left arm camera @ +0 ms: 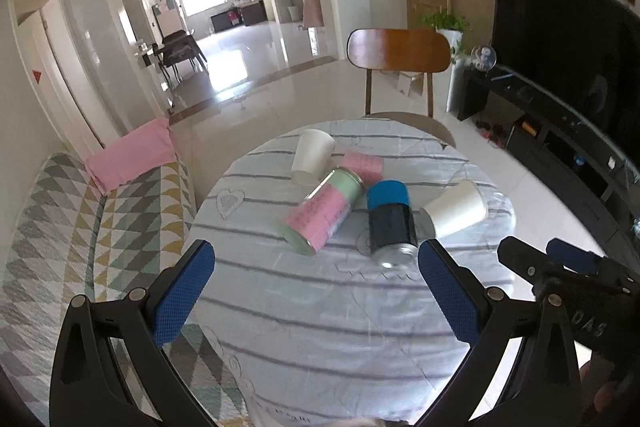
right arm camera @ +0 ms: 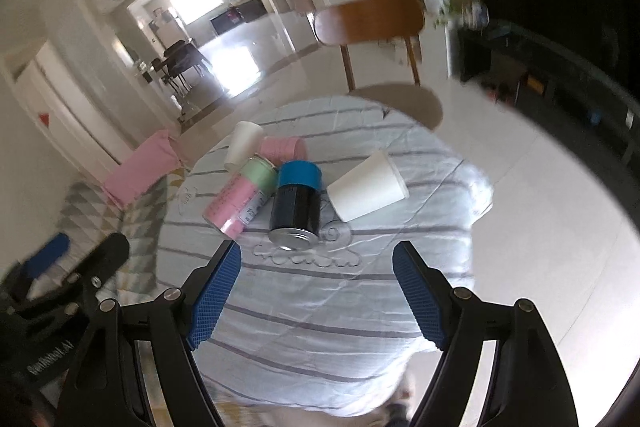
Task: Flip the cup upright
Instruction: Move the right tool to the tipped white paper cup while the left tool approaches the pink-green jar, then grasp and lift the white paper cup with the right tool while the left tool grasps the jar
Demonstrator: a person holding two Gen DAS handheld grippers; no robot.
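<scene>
A white paper cup (left arm camera: 454, 209) (right arm camera: 366, 187) lies on its side at the right of the round table (left arm camera: 320, 307) (right arm camera: 320, 307). A second white paper cup (left arm camera: 312, 155) (right arm camera: 242, 145) stands mouth-down at the back. My left gripper (left arm camera: 316, 287) is open and empty above the table's near part. My right gripper (right arm camera: 318, 291) is open and empty, short of the cans; it also shows in the left wrist view (left arm camera: 560, 267).
A pink-and-green can (left arm camera: 324, 213) (right arm camera: 242, 197), a blue-and-black can (left arm camera: 390, 223) (right arm camera: 296, 205) and a pink can (left arm camera: 362, 165) (right arm camera: 282, 147) lie on the striped cloth. A wooden chair (left arm camera: 398, 67) stands behind the table, a patterned bed (left arm camera: 80, 227) at the left, a TV stand (left arm camera: 560, 131) at the right.
</scene>
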